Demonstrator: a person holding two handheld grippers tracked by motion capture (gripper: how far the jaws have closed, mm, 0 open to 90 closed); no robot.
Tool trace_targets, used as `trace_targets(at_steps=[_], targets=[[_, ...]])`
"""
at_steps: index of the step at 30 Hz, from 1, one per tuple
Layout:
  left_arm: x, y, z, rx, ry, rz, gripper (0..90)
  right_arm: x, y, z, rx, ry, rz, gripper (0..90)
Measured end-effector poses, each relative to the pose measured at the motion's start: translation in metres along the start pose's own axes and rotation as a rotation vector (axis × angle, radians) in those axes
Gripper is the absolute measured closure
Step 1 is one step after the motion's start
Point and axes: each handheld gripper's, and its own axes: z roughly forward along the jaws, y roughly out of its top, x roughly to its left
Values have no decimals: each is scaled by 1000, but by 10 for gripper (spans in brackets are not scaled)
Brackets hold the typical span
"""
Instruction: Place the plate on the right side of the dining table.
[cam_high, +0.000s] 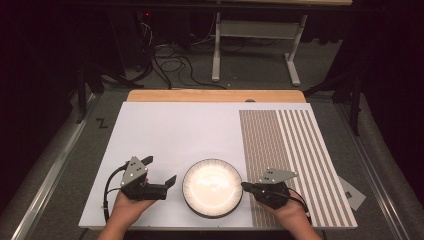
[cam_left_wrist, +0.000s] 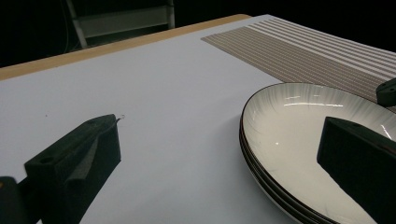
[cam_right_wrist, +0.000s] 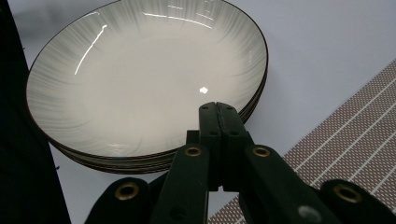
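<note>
Left gripper (cam_high: 161, 171) jaws wide apart, just left of stacked plates (cam_high: 212, 187); right gripper (cam_high: 245, 186) jaws closed, empty, tip at plates' right rim.

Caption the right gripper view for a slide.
Right gripper, fingers pressed together, poised over the near rim of a stack of white plates beside a striped mat.

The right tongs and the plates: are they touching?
Cannot tell. In the right gripper view the shut right tongs overlap the rim of the plates, with neither contact nor a gap plain.
</note>
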Motion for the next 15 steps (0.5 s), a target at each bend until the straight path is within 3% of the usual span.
trace_targets(at_steps=[15], targets=[[-1, 0, 0, 0, 1, 3, 3, 1, 1, 2, 7, -4, 4, 900]])
